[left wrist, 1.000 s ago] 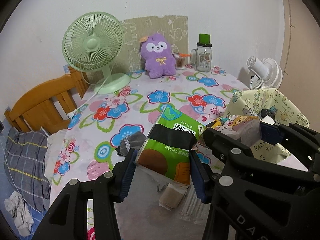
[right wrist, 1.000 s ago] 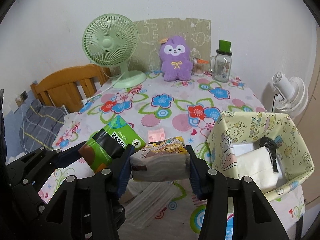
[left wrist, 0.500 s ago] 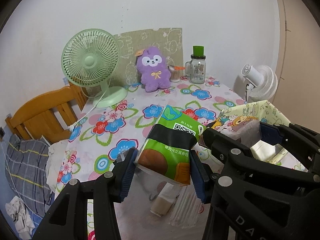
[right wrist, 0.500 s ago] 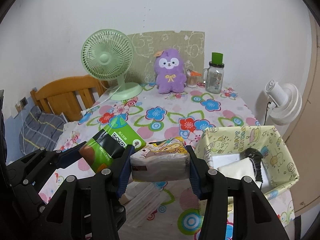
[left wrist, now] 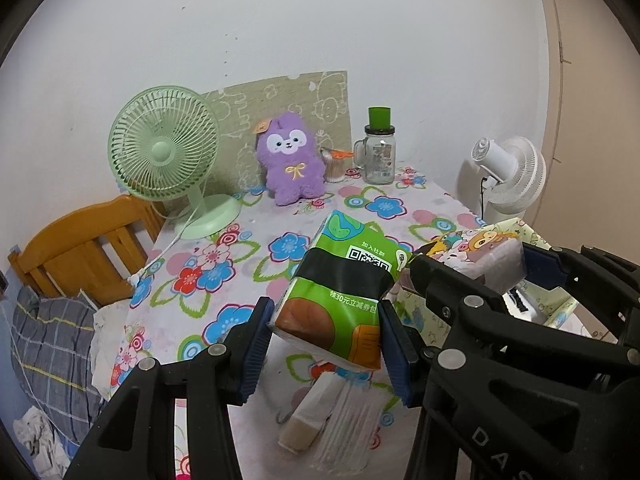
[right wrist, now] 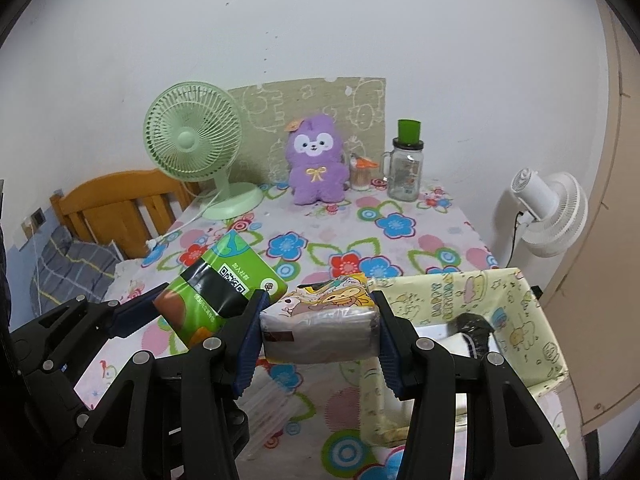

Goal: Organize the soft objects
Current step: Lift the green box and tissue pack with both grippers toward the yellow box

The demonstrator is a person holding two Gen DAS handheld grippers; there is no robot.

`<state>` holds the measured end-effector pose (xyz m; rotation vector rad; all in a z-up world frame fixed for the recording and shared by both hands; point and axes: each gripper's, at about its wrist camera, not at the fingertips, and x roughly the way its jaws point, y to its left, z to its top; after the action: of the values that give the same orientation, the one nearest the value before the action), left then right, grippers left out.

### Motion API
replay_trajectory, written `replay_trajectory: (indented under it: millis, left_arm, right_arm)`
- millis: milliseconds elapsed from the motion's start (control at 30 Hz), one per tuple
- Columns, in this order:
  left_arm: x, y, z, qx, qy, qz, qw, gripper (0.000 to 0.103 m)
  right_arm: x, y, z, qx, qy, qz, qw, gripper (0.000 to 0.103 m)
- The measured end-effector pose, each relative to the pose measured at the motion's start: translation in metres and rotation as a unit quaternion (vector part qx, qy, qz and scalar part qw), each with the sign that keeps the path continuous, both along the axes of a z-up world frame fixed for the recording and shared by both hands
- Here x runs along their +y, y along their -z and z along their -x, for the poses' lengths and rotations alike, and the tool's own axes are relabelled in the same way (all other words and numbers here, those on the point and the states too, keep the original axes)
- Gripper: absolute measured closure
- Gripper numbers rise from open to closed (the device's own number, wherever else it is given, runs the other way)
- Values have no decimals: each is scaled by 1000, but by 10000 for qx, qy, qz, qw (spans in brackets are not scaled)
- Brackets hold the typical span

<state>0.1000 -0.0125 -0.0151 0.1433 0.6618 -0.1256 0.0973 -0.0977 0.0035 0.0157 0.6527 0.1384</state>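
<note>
My left gripper point(left wrist: 326, 344) is shut on a green tissue pack point(left wrist: 344, 292) and holds it above the flowered table point(left wrist: 224, 264). My right gripper point(right wrist: 318, 344) is shut on a cartoon-print tissue pack point(right wrist: 320, 324), held above the table just left of the yellow fabric basket point(right wrist: 516, 312). The basket holds a white pack and a black item point(right wrist: 476, 332). Each gripper shows in the other's view: the green pack point(right wrist: 224, 292) at the left, the cartoon pack point(left wrist: 476, 252) at the right. A purple plush toy point(right wrist: 316, 160) sits at the table's back.
A green desk fan point(right wrist: 196, 148) stands at the back left, its cord trailing off the table. A glass jar with a green lid point(right wrist: 406, 168) stands by the plush. A white fan point(right wrist: 548, 212) is beyond the right edge. A wooden chair point(left wrist: 80, 248) is left. Flat white packets point(left wrist: 336, 420) lie under the left gripper.
Both grippers have risen and drawn back with their packs still held. The table and basket now look lower and farther away.
</note>
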Motion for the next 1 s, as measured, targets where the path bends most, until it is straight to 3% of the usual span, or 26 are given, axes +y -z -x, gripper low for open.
replay_trajectory:
  millis: [1000]
  left_arm:
    - [-78, -7, -10, -152, 432, 164, 9988, 50]
  right_arm:
    - [-83, -6, -2, -156, 453, 3, 9989, 49]
